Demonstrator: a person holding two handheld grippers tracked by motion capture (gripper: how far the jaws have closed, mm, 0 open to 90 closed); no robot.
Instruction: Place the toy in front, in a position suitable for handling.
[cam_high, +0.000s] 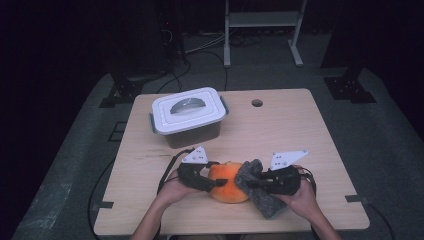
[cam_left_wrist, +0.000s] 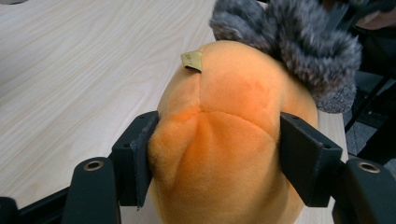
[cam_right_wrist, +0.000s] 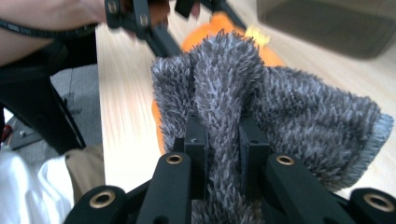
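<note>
Up close, tan tag (cam_left_wrist: 192, 61) on orange plush (cam_left_wrist: 224, 140) (high view blurs it), grey cloth (cam_left_wrist: 289, 42) behind

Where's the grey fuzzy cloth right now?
In the high view the grey cloth sits near the table's front edge, right of centre, pinched in the right tool and draped against the orange plush toy to its left.

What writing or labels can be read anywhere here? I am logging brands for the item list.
No text can be read in any view.
Small tan tag on the orange plush toy: any print is too small and blurred to read.
White-lidded box, grey fuzzy cloth, table: no lettering visible.
</note>
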